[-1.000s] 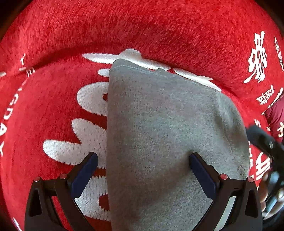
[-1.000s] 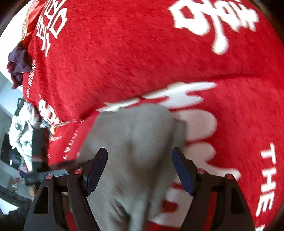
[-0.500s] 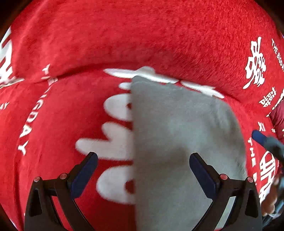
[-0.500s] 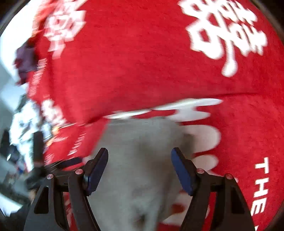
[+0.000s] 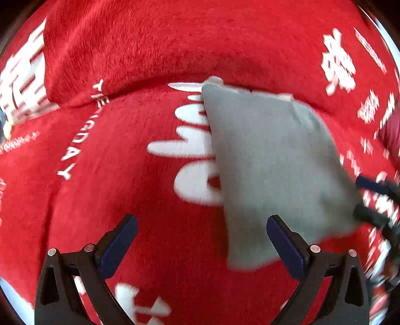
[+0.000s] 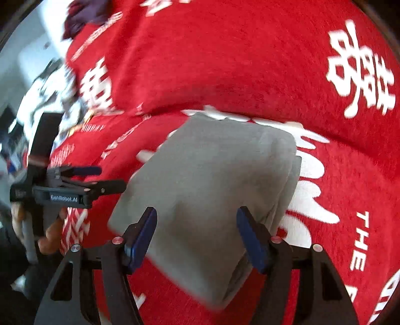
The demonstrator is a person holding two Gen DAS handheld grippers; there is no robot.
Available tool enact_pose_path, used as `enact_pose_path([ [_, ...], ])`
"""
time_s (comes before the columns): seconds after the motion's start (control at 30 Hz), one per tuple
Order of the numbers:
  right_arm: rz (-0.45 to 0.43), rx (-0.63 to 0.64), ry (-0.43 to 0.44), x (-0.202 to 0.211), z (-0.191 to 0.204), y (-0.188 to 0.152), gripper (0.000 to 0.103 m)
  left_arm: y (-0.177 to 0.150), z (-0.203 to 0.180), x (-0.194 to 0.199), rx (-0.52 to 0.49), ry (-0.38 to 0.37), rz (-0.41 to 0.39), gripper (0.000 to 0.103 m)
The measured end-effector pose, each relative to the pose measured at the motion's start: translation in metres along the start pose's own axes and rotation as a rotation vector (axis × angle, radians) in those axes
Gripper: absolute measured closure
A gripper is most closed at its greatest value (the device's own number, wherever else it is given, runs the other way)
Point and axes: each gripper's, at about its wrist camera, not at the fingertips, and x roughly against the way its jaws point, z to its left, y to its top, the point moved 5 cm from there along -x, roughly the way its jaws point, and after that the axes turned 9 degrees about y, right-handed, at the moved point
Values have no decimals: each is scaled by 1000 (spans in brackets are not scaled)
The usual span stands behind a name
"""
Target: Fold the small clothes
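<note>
A folded grey garment [image 5: 275,165] lies flat on a red plush cover with white lettering [image 5: 125,150]. In the right wrist view the garment [image 6: 212,190] shows as a neat stack of layers. My left gripper [image 5: 200,240] is open and empty, hovering over the red cover just left of the garment. My right gripper [image 6: 196,232] is open, its jaws standing wide over the garment's near edge without closing on it. The left gripper also shows in the right wrist view [image 6: 100,178], left of the garment. The right gripper's fingers [image 5: 370,197] show at the right edge of the left wrist view.
The red cover rises into a cushion-like fold behind the garment [image 6: 225,62]. A dark purple cloth [image 6: 82,15] lies at the far left top. White and dark clutter [image 6: 45,87] sits beyond the cover's left edge.
My left gripper has shifted left, off the garment and onto bare red cover. My right gripper stayed over the garment's near edge, still open.
</note>
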Motion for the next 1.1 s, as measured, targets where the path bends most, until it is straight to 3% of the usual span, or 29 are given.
enact_pose_path([
  [0.17,8,-90,47,2,4,-36,33,-41,-10,0,-122,64,-18,0],
  [0.33,5,-95,-52,-8,0,-37,33,-41,-25,-9,-116,58,-19,0],
  [0.43,-53,-135,-42,6,-2,-37,33,-37,-26,-8,-90,63,-42,0],
  [0.57,-33,-189,-74,5,-15,-47,33,-32,-22,-13,-60,76,-46,0],
  [0.67,-42,-242,-3,3,-18,-52,33,-34,-20,-16,-42,79,-49,0],
  [0.77,-59,-208,52,-3,-10,-49,34,-36,-19,-16,-41,97,-59,0],
  [0.87,-85,-199,104,-6,-6,-47,51,-39,-17,-14,-43,102,-65,0],
  [0.9,-88,-203,119,-6,-6,-47,52,-39,-16,-14,-44,99,-66,0],
  [1.1,-119,-290,157,1,-22,-47,50,-44,-20,-16,-47,65,-51,0],
])
